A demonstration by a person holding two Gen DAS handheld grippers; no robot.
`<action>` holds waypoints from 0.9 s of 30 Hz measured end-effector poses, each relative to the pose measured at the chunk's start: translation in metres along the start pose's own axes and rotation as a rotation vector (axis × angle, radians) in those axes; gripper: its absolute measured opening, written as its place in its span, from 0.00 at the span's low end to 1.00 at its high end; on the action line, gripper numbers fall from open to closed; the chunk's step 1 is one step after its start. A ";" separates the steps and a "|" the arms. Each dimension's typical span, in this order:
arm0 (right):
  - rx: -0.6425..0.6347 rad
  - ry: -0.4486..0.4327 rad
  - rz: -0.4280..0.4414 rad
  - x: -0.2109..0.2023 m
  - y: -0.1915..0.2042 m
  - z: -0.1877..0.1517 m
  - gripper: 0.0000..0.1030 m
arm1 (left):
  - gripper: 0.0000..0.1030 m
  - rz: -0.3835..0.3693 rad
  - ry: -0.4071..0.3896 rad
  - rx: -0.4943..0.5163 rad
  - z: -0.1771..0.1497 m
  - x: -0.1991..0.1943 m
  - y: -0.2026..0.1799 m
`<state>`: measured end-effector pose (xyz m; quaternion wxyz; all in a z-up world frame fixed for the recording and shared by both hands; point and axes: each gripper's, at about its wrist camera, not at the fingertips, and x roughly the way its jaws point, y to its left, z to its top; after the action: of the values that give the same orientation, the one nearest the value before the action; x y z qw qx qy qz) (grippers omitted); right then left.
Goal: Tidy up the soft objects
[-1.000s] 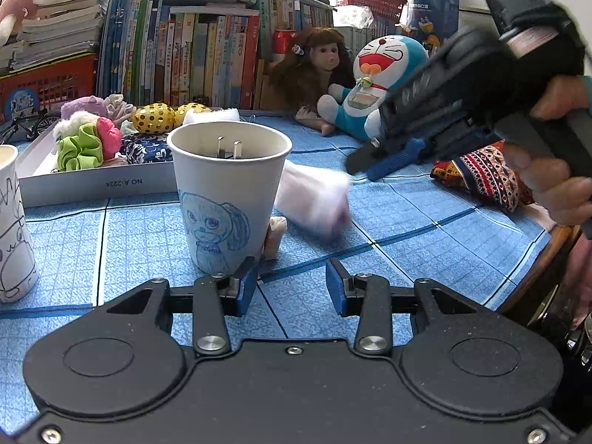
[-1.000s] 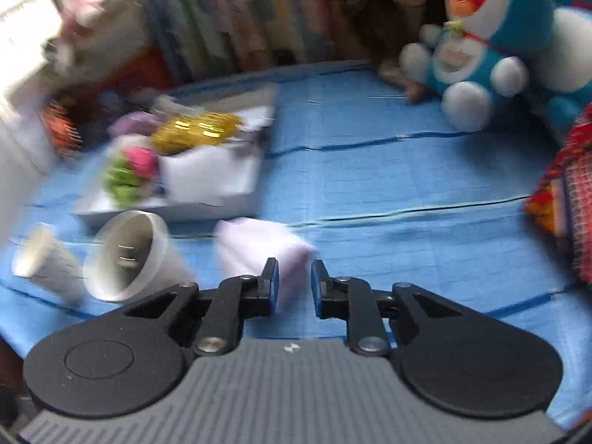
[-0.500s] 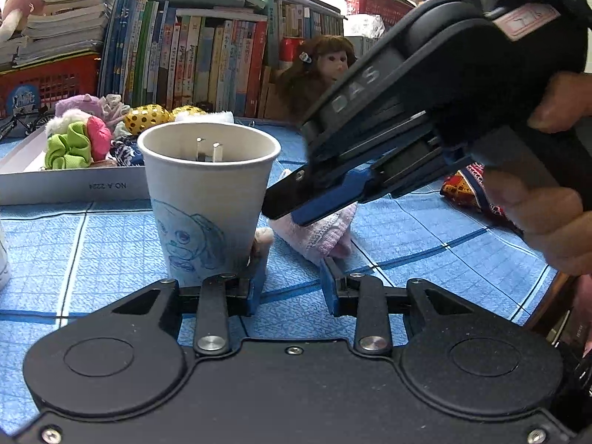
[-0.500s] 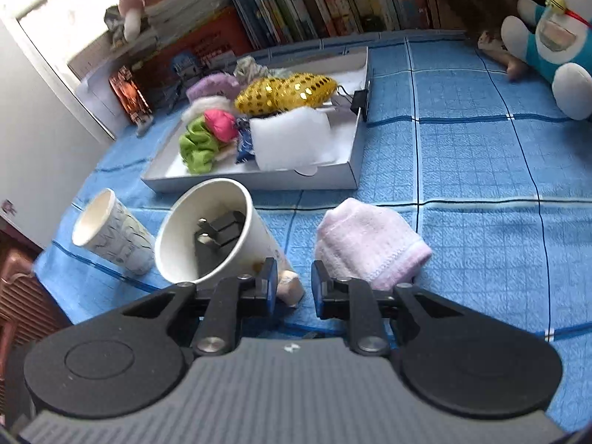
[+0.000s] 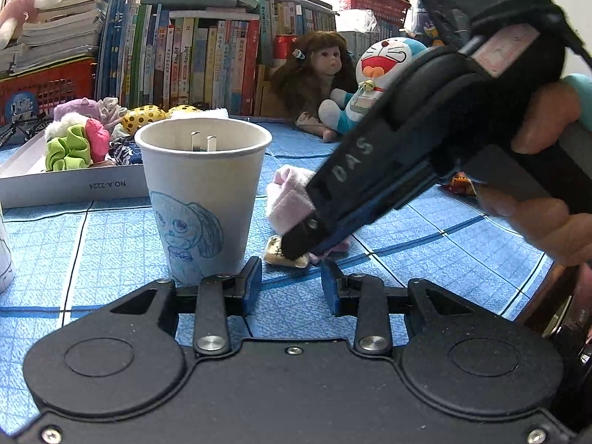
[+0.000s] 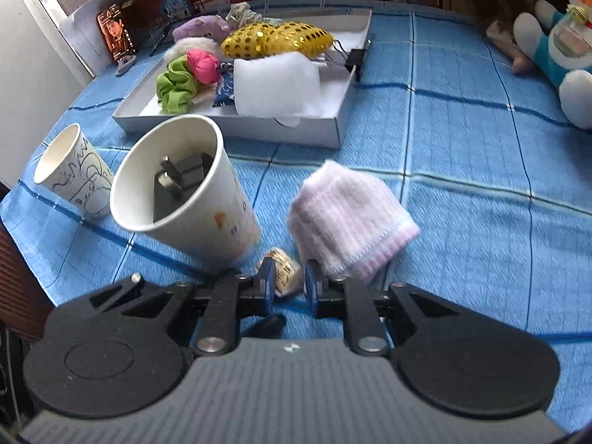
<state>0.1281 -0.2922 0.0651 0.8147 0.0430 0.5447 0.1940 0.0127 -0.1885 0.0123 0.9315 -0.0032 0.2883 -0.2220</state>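
- Pink knit hat (image 6: 347, 218) lies on the blue-checked counter (image 6: 462, 170), just beside the small cream-coloured object (image 6: 283, 272) and near the paper cup with the dog drawing (image 5: 201, 199); nothing grips it.
- Other soft things, among them a green scrunchie (image 6: 174, 88), a gold sequinned piece (image 6: 277, 39) and a white pad (image 6: 275, 83), already sit in the shallow white box (image 6: 314, 127) beyond the cup.
- Right hand-held gripper (image 6: 289, 284) points steeply down at the counter with its jaws opening; the cream object sits in the narrow gap between them, and the pads do not visibly press on it.
- Left hand-held gripper (image 5: 291, 284) waits low behind the cup, jaws a little apart and empty, its left finger close to the cup's base.
- Step in hand, as I judge it: lining up a pick at the spot where the cream object and the hat's hem meet. Which of the two is meant I cannot tell.
- Next move calls for settling the fingertips around one target only, closing firmly, then lifting clear of the cup, which holds a black plug (image 6: 181, 181) and could tip if nudged.
- Carrying the piece over to the white box would follow.
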 end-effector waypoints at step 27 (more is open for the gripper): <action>0.271 -0.160 -0.005 -0.011 -0.043 0.014 0.43 | 0.37 0.030 0.001 -0.040 0.005 0.023 0.004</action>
<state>0.1490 -0.3341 0.0683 0.8427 0.1663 0.4995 0.1126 0.0341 -0.1955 0.0039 0.9344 -0.0174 0.2929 -0.2021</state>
